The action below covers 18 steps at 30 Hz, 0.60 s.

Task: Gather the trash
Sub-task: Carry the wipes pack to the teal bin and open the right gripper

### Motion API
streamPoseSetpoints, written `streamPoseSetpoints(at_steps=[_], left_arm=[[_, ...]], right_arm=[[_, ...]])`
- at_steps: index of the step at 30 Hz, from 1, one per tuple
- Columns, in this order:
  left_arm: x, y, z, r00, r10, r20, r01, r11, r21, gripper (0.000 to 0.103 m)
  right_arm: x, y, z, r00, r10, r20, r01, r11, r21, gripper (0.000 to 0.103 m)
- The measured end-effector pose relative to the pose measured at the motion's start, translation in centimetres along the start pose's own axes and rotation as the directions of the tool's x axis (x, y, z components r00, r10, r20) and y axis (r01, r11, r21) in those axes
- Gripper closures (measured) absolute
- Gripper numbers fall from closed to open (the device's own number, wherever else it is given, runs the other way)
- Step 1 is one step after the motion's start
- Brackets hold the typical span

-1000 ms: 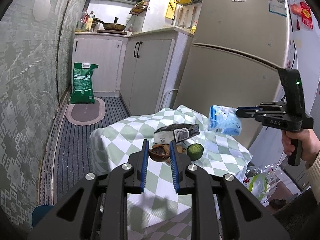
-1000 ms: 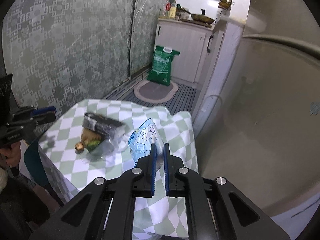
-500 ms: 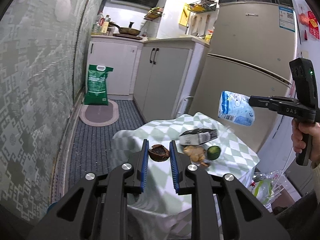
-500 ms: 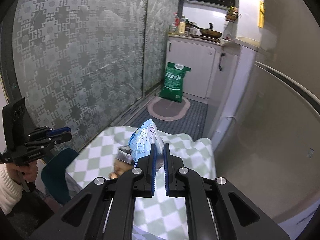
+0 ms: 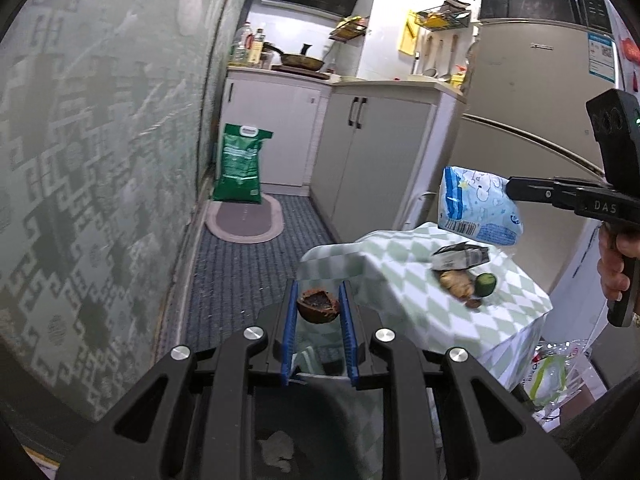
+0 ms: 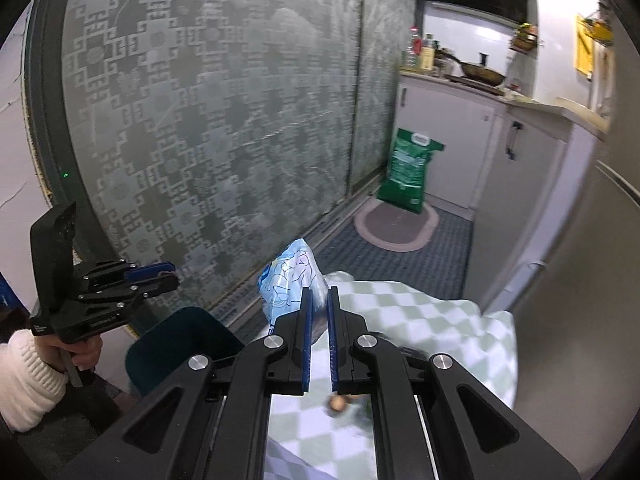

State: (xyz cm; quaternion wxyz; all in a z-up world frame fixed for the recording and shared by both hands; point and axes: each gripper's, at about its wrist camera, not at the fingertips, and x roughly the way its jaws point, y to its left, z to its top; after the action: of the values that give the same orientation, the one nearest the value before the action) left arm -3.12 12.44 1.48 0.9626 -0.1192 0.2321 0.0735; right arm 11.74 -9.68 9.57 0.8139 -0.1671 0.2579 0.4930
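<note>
My left gripper (image 5: 319,294) is shut on a brown rotten fruit shell (image 5: 318,305) and holds it off the table's left side, above a dark bin (image 5: 304,432). My right gripper (image 6: 318,294) is shut on a blue and white plastic snack bag (image 6: 289,280), held in the air above the table; the bag also shows in the left wrist view (image 5: 476,206). On the green checked tablecloth (image 5: 404,280) lie a black and white wrapper (image 5: 460,258), a piece of ginger (image 5: 456,282) and a green lime (image 5: 485,282).
A dark blue bin (image 6: 180,344) stands on the floor left of the table. A fridge (image 5: 532,120) stands behind the table, cabinets (image 5: 372,160) and a green sack (image 5: 239,168) further back. A plastic bag (image 5: 554,376) lies low right. A patterned glass wall (image 5: 100,160) runs along the left.
My left gripper lifted the fruit shell off the table and carried it left, over the bin. My right gripper raised the snack bag higher and moved left over the table.
</note>
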Motion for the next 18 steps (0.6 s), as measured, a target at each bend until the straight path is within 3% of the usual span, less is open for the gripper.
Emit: streamPoseSetpoints(at_steps=[11, 18], left_arm=[[0.0, 2.6, -1.8, 0.991, 0.042, -0.128, -0.039, 0.999, 0.021, 0.081], [0.2, 3.7, -3.1, 0.978, 0.046, -0.201, -0.038, 0.998, 0.039, 0.081]], right_arm=[[5.1, 5.8, 0.6, 0.990, 0.098, -0.102, -0.103, 0.994, -0.044, 0.096], [8.1, 8.5, 0.3, 0.977, 0.118, -0.177, -0.131, 0.990, -0.061, 0.096]])
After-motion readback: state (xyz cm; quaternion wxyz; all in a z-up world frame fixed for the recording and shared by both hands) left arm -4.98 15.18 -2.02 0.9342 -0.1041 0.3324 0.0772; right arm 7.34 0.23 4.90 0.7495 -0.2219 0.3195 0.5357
